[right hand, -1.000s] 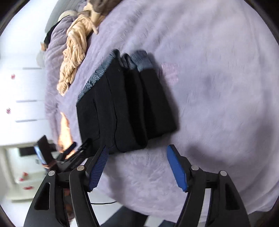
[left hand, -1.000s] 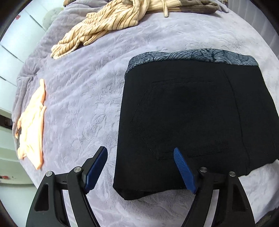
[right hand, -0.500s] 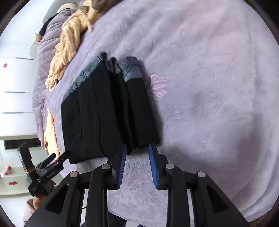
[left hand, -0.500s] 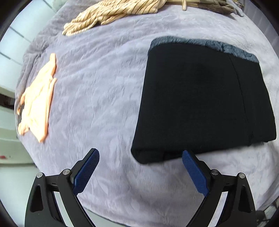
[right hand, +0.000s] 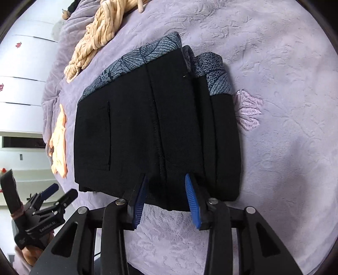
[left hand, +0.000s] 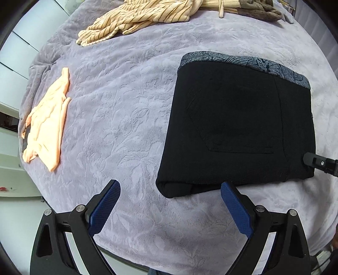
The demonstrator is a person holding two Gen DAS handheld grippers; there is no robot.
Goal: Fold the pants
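The black pants (left hand: 236, 127) lie folded into a thick rectangle on the lilac blanket (left hand: 118, 105), with a grey patterned waistband at the far edge. They also show in the right wrist view (right hand: 156, 135). My left gripper (left hand: 170, 206) is open and empty, just short of the fold's near left corner. My right gripper (right hand: 165, 198) is at the near edge of the pants, its jaws partly open with the fingertips (right hand: 191, 190) over the black cloth. It grips nothing that I can see. Its tip shows at the right in the left wrist view (left hand: 316, 164).
A striped cream garment (left hand: 139, 19) lies heaped at the far edge of the blanket. A peach garment (left hand: 47, 129) lies flat at the left. An embroidered pink leaf (right hand: 248, 113) is on the blanket right of the pants. The blanket's near edge (left hand: 126, 258) drops off close to the grippers.
My right gripper narrowed its jaws, then widened them partway and moved forward onto the near edge of the pants. My left gripper drew back from the pants and stayed open.
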